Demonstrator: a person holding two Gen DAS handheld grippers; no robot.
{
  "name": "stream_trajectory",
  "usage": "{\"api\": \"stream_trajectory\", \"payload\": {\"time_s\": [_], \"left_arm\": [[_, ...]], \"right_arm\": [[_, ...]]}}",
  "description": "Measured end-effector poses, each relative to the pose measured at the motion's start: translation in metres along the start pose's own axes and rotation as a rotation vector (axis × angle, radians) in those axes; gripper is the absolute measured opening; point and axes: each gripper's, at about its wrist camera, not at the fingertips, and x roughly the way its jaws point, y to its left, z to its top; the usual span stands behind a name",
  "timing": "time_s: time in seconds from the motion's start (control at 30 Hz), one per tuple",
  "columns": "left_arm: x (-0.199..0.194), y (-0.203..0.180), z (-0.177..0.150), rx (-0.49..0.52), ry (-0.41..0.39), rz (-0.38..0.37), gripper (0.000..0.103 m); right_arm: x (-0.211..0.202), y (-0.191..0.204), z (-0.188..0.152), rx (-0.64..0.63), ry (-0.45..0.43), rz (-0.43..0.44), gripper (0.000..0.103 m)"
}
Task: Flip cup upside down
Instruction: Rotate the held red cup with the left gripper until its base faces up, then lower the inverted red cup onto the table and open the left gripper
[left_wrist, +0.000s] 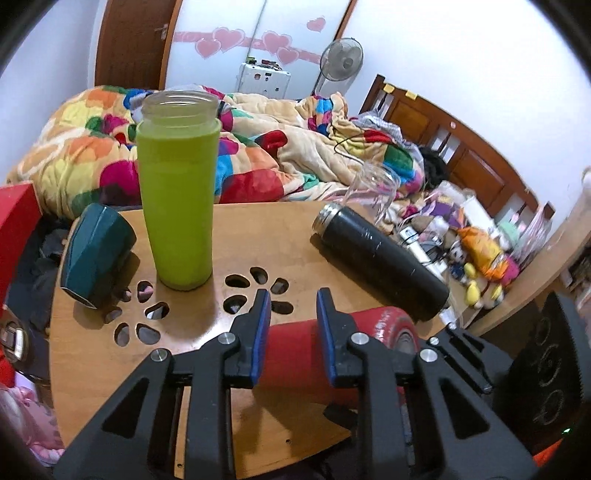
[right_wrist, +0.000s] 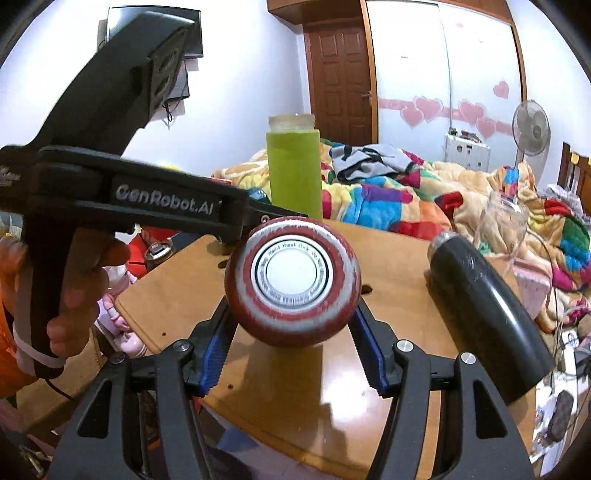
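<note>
**Now both tongs hold the red cup**

Over on the left of the left wrist view, a dark green cup (left_wrist: 96, 254) lies tipped on the wooden table (left_wrist: 295, 229). Next to it a tall green bottle (left_wrist: 178, 192) stands up straight. In the middle, the left gripper (left_wrist: 292, 314) has its blue pads (left_wrist: 263, 325) one on each side of the red cup (left_wrist: 291, 349), which lies on its side. The pads look like they press on the cup. To the right, a black bottle (left_wrist: 384, 258) lies flat, and a clear glass (left_wrist: 375, 192) sits behind it at the table's far edge. A bed with a bright blanket (left_wrist: 258, 147) is past the table.

In the right wrist view, a hand (right_wrist: 70, 280) on the left holds the other gripper's black handle. The red cup's round bottom (right_wrist: 292, 275) faces the camera in the middle. The right gripper (right_wrist: 291, 350) has its two fingers squeezed against the cup's sides, holding it above the table (right_wrist: 399, 266). The green bottle (right_wrist: 294, 166) stands behind the cup. The black bottle (right_wrist: 487, 317) lies on the right.
</note>
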Motion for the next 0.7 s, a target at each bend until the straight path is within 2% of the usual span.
{"api": "stream_trajectory", "payload": {"time_s": [0.3,0.47,0.7], "left_arm": [[0.006,0.03,0.012,-0.042,0.006,0.044,0.024],[0.008,0.04,0.015,-0.029,-0.001,0.079,0.024],[0.007,0.05,0.011,-0.025,0.009,0.073,0.024]], "right_arm": [[0.018,0.001,0.017,-0.01,0.005,-0.002,0.058],[0.029,0.001,0.025,0.003,0.005,-0.01,0.058],[0.04,0.0,0.03,0.017,0.006,-0.01,0.058]]}}
